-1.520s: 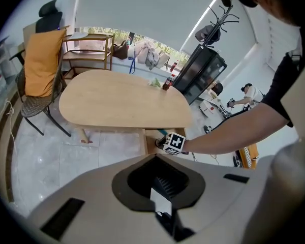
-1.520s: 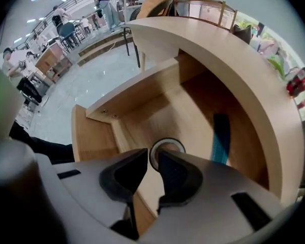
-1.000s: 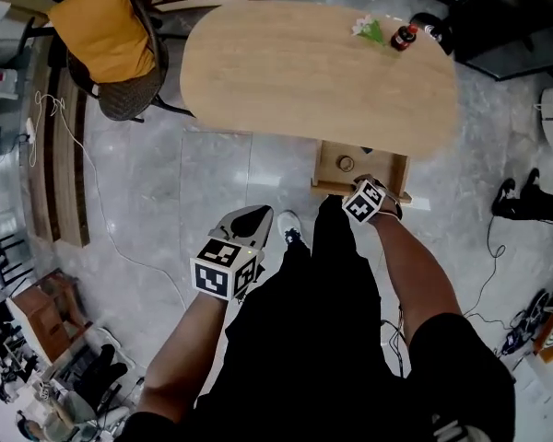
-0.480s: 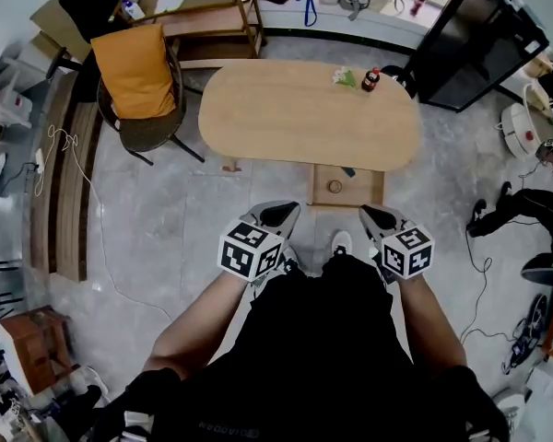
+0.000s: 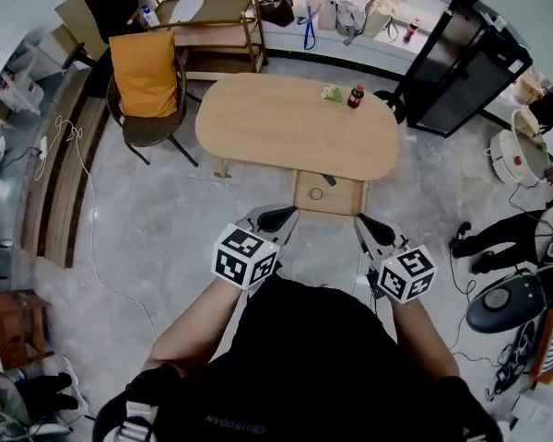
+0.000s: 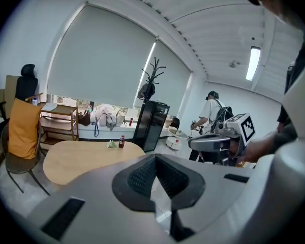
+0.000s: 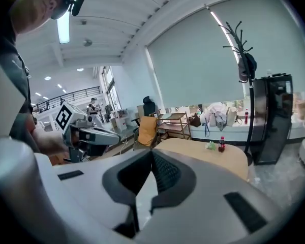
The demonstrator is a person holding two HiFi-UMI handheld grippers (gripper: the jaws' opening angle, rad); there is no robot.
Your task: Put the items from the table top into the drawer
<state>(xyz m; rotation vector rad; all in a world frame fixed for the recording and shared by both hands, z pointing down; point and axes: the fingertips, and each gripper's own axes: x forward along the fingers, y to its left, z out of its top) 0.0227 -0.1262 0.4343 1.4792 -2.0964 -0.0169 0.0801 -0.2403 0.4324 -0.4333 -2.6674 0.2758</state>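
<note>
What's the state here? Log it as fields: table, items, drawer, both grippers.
table: oval, wooden top
items on top: bottle and green packet, side by side near the far edge
drawer: open, under the table's near edge
in drawer: small round thing
left gripper: jaws together, empty, short of the drawer
right gripper: jaws together, empty, short of the drawer

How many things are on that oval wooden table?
2: a small dark bottle and a green-and-white packet beside it, both near the table's far edge. Nothing seems hidden.
</note>
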